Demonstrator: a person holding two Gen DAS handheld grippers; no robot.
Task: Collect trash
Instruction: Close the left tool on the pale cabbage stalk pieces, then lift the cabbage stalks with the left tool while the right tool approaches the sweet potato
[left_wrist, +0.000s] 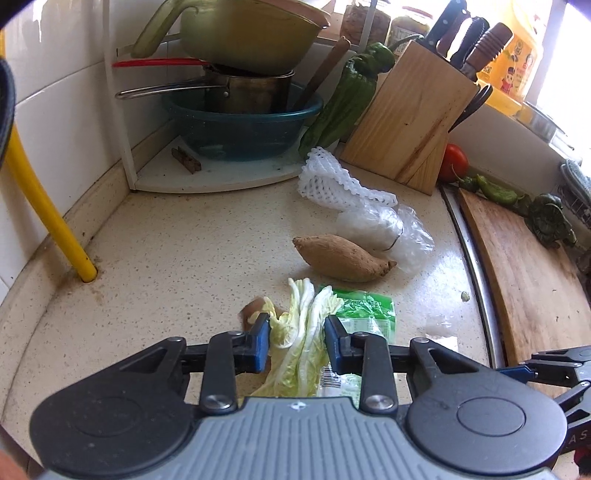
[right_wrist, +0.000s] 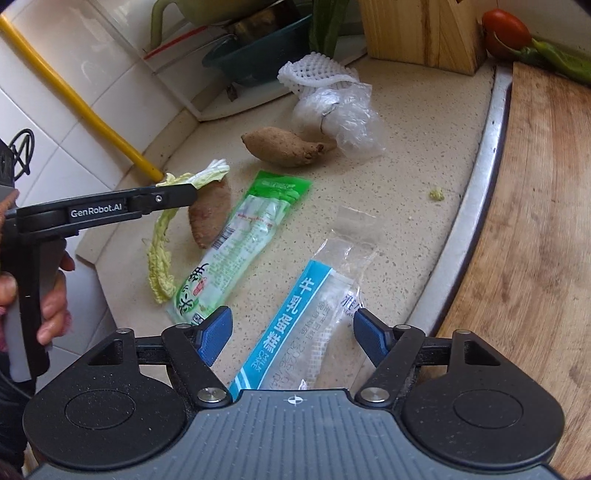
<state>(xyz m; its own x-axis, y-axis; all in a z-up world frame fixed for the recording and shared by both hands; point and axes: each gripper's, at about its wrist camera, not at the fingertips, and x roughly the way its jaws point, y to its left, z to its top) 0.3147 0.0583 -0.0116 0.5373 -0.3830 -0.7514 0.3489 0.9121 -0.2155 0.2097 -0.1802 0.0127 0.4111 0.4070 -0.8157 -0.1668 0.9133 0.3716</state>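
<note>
My left gripper (left_wrist: 297, 343) is shut on a pale cabbage leaf (left_wrist: 308, 328). In the right wrist view the left gripper (right_wrist: 183, 194) holds that leaf (right_wrist: 160, 254) up, and it hangs down over the counter edge. Under it lie a green snack wrapper (right_wrist: 258, 214) and a brown sweet potato piece (right_wrist: 210, 218). My right gripper (right_wrist: 293, 332) stands open just above a blue and clear milk cake wrapper (right_wrist: 314, 306), one finger on each side, not touching it. A white foam net (left_wrist: 332, 181) and a clear plastic bag (left_wrist: 388, 229) lie farther back.
A whole sweet potato (left_wrist: 341, 258) lies mid-counter. A wooden knife block (left_wrist: 410, 114), a tomato (left_wrist: 456, 162) and green peppers (left_wrist: 495, 192) stand behind. A wooden cutting board (left_wrist: 524, 266) covers the right side. Stacked bowls and a pot (left_wrist: 243, 110) sit on a corner rack; a yellow pipe (left_wrist: 44, 206) rises at left.
</note>
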